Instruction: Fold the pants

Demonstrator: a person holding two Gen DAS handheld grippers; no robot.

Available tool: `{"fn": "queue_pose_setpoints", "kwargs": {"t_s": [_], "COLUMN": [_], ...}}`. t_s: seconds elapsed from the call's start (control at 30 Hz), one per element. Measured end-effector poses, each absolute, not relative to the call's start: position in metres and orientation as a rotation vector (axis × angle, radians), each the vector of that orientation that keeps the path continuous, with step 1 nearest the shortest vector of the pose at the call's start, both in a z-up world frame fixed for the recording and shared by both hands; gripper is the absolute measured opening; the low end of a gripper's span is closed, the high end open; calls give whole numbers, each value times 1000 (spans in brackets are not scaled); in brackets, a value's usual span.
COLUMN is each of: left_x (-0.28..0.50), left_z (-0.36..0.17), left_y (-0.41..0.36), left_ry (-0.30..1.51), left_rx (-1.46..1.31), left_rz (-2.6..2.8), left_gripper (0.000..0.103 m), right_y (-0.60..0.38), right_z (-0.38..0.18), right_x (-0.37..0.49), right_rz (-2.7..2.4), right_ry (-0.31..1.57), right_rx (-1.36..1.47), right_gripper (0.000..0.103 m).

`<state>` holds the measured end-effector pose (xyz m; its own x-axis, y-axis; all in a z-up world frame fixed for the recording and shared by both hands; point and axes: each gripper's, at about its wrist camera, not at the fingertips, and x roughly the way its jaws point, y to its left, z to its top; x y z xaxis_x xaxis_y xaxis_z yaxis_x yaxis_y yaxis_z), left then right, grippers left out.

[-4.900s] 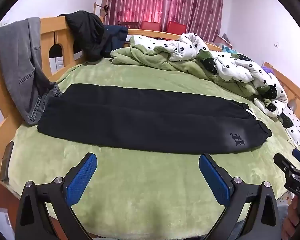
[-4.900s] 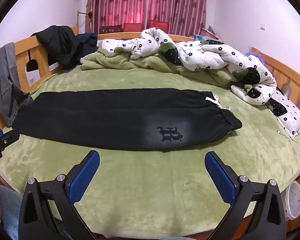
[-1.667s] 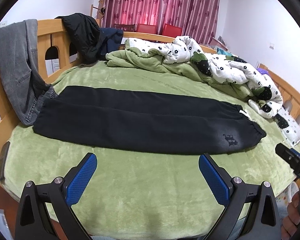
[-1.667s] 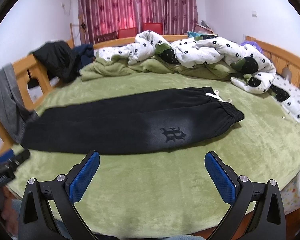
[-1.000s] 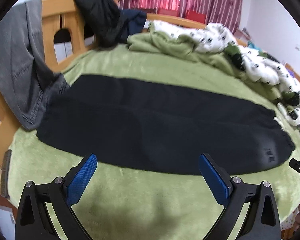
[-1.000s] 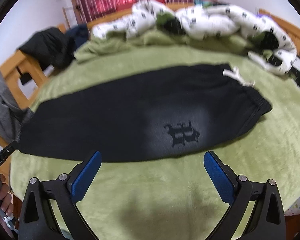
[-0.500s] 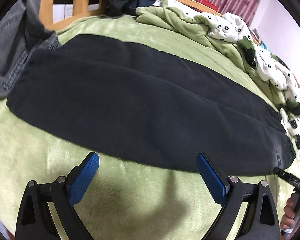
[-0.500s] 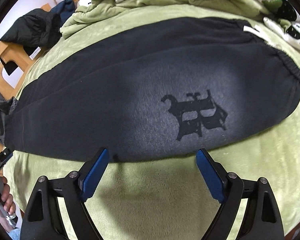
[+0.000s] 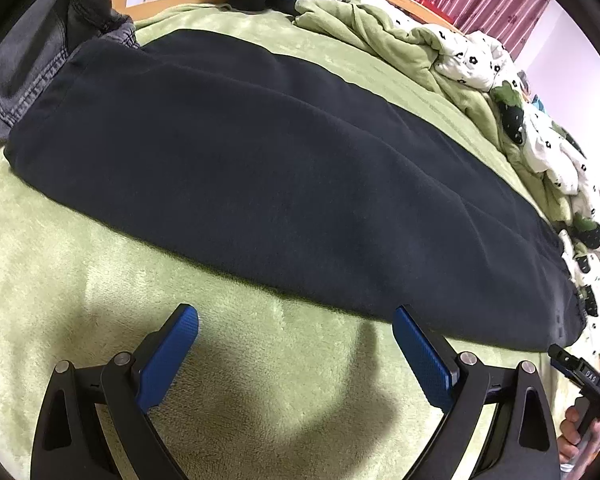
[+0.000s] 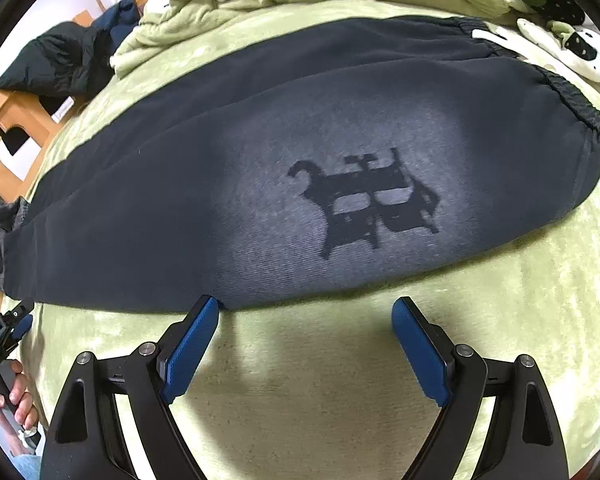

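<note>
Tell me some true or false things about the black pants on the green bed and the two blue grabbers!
1. The black fleece pants lie flat on the green plush blanket. True.
2. The left gripper is clamped on the pants. False: it is open and holds nothing.
3. The right gripper is open, its fingers near the pants' near edge. True.
4. The pants' dark gothic logo is bright red. False: it is dark, on a faded grey patch.

Left wrist view: low and close over the green plush bedspread [image 9: 100,320], facing the leg end of the long black fleece pants [image 9: 280,168]. Right wrist view: equally close, facing the waistband end. Shared: pants, bedspread.
</note>
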<state>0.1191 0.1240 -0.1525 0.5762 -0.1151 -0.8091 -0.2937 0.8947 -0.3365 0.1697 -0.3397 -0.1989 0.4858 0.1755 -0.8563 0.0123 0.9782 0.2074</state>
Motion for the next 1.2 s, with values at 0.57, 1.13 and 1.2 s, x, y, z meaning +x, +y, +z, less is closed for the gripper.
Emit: {"fn": "queue_pose_setpoints", "kwargs": {"t_s": [0.57, 1.13, 1.2], "left_x": [135, 260, 288], "left_z": [-165, -66, -74], "left_y": [189, 188, 186], "left_ry": [881, 703, 723], "left_rx": [-680, -396, -370], "left_rz": [214, 193, 213], "left_gripper": [23, 12, 12], "right_y": [-452, -428, -421], "right_z": [-205, -99, -107], "right_x": [217, 330, 359], "right_rz": [51, 155, 142], "right_ry": [905, 722, 737], "right_rx": [589, 403, 363], "right_gripper": [39, 16, 16]}}
